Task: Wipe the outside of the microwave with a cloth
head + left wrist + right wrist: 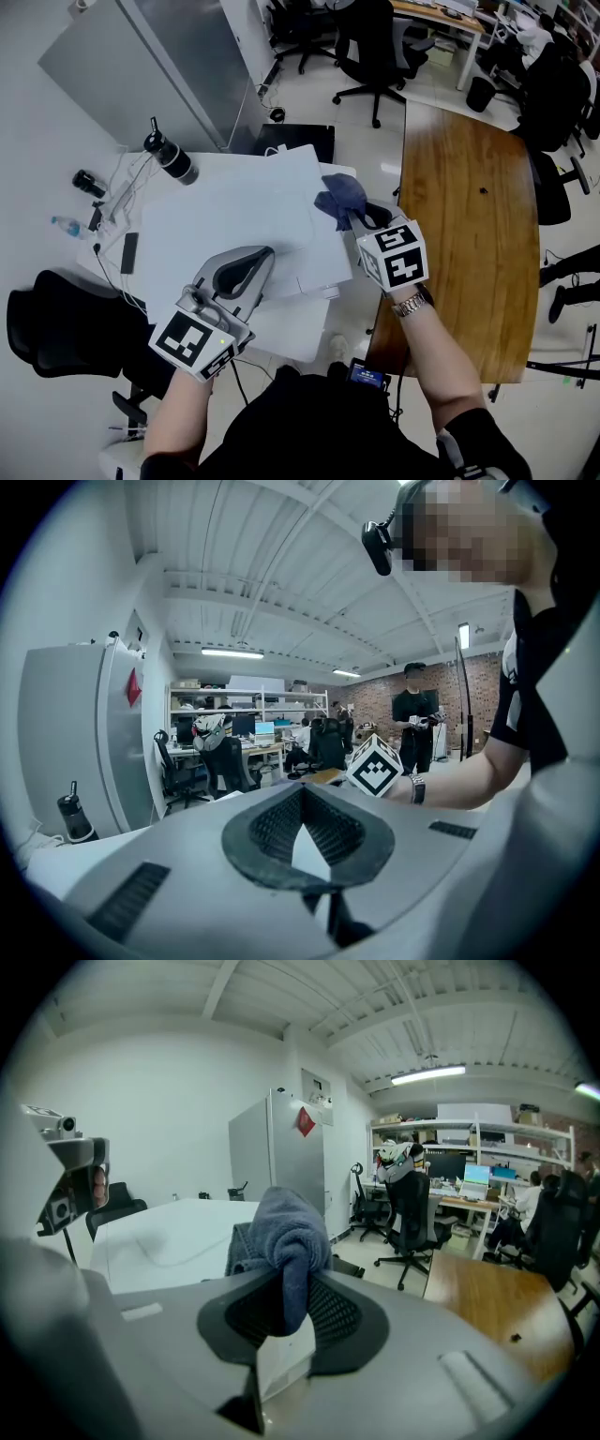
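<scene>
now cloth (339,195) bunched in right gripper (364,218), pointing away over microwave (234,211)

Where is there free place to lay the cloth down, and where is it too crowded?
Free: the middle of the microwave top, between the left gripper and the cloth in the right gripper. The wooden table is also almost bare. Crowded: the left table edge, with cables, a black flask and a flat black device.
</scene>
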